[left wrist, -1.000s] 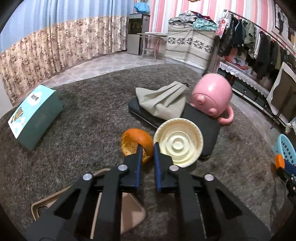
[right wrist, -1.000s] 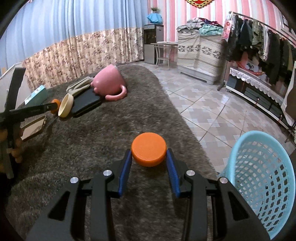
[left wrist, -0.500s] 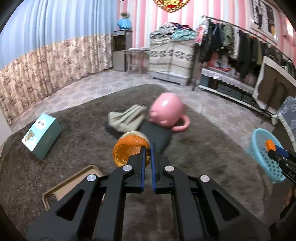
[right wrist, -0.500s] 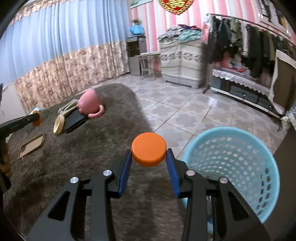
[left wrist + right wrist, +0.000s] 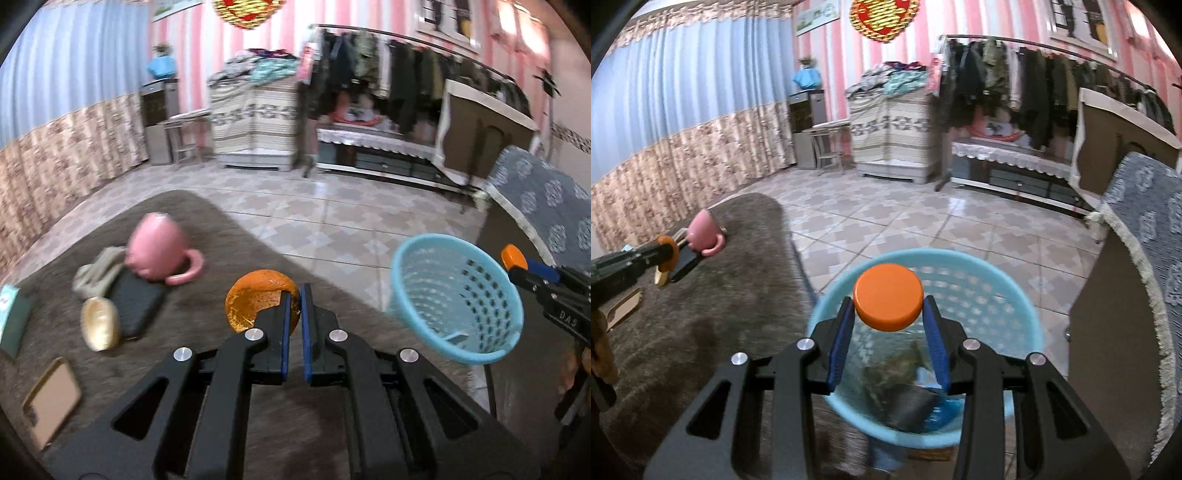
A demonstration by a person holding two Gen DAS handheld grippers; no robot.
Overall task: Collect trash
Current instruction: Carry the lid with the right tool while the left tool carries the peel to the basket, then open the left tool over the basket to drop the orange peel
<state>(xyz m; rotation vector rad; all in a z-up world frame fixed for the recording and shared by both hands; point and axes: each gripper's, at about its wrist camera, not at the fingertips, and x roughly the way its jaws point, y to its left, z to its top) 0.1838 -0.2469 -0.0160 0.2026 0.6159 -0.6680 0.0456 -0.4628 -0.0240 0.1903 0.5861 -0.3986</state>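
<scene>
Right tool grips cap flat.

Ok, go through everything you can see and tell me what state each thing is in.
Left gripper: shut on orange peel, held above the rug.
Right gripper: shut on orange cap, over the basket.
Basket: upright, trash inside.
Pink mug: tipped over on the rug.
Cream bowl: leaning on the black case.
</scene>
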